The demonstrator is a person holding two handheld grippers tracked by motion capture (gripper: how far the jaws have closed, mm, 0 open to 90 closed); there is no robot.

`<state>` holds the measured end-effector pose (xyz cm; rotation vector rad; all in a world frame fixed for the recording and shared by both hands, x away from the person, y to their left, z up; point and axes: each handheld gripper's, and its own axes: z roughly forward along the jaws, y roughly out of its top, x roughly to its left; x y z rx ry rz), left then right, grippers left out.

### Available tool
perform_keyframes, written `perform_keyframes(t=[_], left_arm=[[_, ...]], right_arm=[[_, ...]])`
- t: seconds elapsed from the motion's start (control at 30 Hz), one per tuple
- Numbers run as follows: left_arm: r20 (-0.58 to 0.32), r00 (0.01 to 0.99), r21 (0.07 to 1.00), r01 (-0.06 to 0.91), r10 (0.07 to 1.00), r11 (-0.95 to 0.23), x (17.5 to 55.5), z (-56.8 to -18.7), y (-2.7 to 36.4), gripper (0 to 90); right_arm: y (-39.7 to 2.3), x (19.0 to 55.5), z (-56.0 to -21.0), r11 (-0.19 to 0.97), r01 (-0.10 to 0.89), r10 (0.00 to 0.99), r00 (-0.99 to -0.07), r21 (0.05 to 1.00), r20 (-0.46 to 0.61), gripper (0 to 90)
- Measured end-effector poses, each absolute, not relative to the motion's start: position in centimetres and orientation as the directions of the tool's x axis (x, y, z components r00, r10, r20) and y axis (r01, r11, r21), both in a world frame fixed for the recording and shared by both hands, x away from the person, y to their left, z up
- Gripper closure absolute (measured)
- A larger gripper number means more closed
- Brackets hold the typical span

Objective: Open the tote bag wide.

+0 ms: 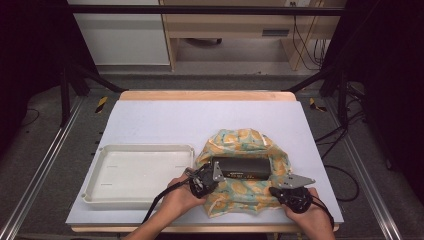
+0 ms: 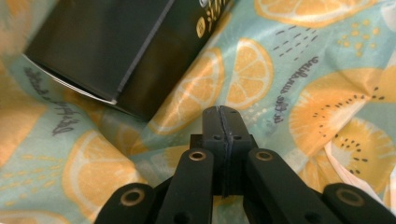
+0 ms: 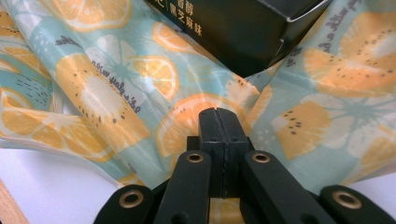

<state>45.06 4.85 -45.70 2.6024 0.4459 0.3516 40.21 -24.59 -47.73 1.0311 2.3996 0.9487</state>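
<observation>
Near the tabletop's front edge, both grippers, left gripper (image 1: 210,176) and right gripper (image 1: 280,192), pinch the fruit-print cloth (image 1: 243,192) around the black box (image 1: 241,168); the wrapping looks underway, and the next fold should go over the box.

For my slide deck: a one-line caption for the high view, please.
Two shut grippers, left and right, at a fruit-print cloth under a black box, beside a white tray.

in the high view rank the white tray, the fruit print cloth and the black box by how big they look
1. white tray, largest, though the fruit print cloth comes close
2. fruit print cloth
3. black box, clearly smallest, lying on the cloth
</observation>
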Motion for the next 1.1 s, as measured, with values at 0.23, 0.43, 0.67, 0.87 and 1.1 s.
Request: perform_keyframes(t=[0.23,0.43,0.67,0.87,1.1], left_arm=[[0.185,0.906,0.566,0.219,0.381,-0.795,44.9,-43.5,4.1,89.4],[0.178,0.911,0.606,0.197,0.372,-0.771,45.2,-42.6,2.3,88.9],[0.188,0.914,0.517,0.219,0.36,-0.827,45.3,-45.1,1.5,89.7],[0.162,0.911,0.521,0.247,0.379,-0.817,45.2,-46.1,2.5,90.0],[0.159,0.911,0.523,0.249,0.381,-0.815,45.2,-46.1,2.7,90.0]], right_arm=[[-24.5,40.0,-47.2,0.505,0.485,0.738,-0.671,0.714,-0.066,90.0],[-24.4,40.0,-47.6,0.526,0.488,0.726,-0.684,0.697,-0.07,90.0],[-24.4,40.0,-47.7,0.528,0.493,0.723,-0.688,0.692,-0.062,90.0],[-24.7,40.3,-47.0,0.491,0.461,0.735,-0.675,0.739,-0.068,90.0],[-25.8,41.9,-47.2,0.448,0.543,0.808,-0.586,0.71,-0.062,90.0]])
